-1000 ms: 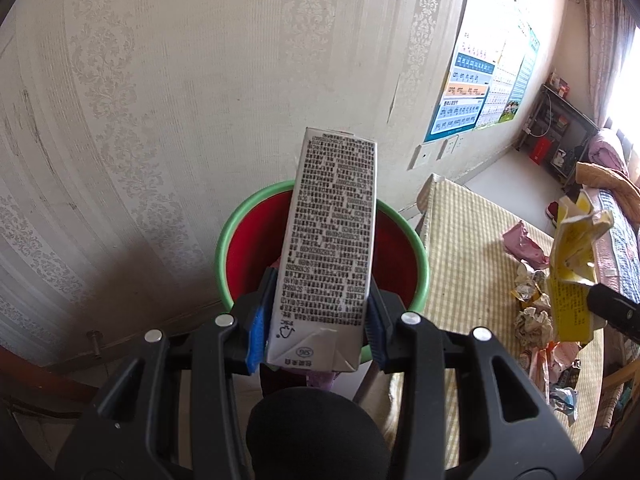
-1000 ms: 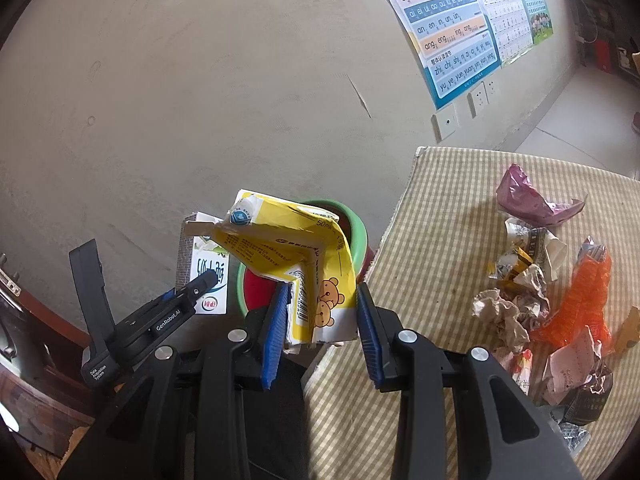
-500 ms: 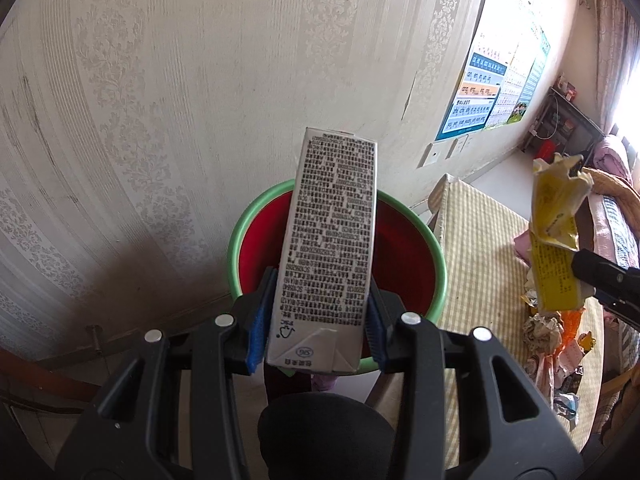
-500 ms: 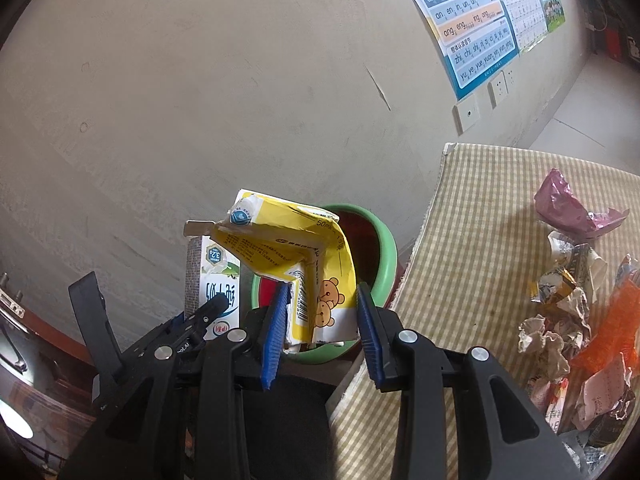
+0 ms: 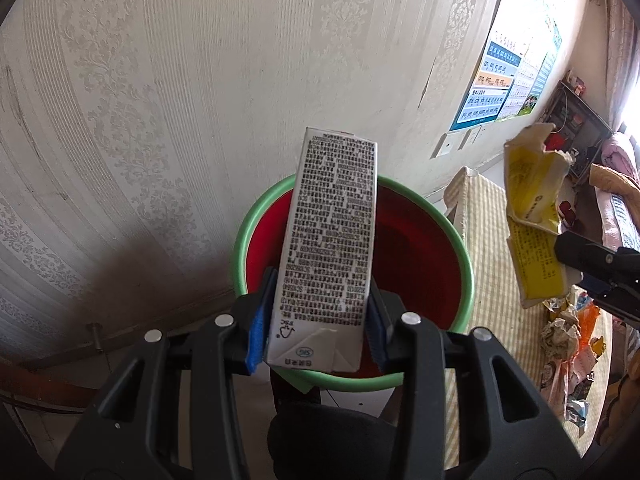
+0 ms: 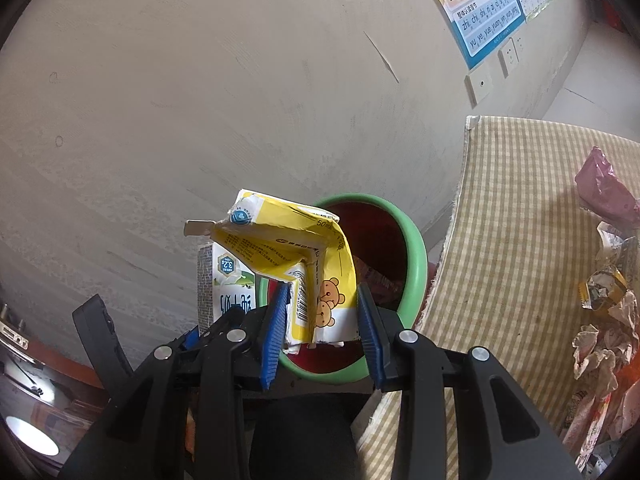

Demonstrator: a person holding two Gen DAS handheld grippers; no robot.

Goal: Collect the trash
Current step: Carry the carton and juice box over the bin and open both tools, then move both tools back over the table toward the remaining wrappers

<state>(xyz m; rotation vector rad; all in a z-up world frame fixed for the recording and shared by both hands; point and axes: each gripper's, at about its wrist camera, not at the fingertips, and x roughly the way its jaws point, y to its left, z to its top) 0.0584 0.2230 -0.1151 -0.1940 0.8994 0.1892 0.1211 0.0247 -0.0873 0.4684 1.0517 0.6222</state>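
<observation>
My left gripper (image 5: 318, 316) is shut on a white milk carton (image 5: 330, 240) covered in small print, held upright over the near rim of a red bin with a green rim (image 5: 466, 264). My right gripper (image 6: 322, 324) is shut on a crushed yellow carton (image 6: 304, 264) with bear pictures, just at the bin (image 6: 416, 256). The yellow carton (image 5: 534, 216) and the right gripper (image 5: 596, 268) show at the right of the left wrist view. The milk carton (image 6: 226, 280) and the left gripper (image 6: 200, 336) show at the left of the right wrist view.
A table with a checked cloth (image 6: 516, 216) stands right of the bin and carries a heap of crumpled wrappers (image 6: 604, 320) and a pink bag (image 6: 604, 188). A papered wall (image 5: 200, 80) rises just behind the bin. A poster (image 6: 488, 4) hangs on it.
Both grippers have moved closer to the bin with their cartons still held. The bin looks larger in both views, and the yellow carton has come nearer the bin's right side.
</observation>
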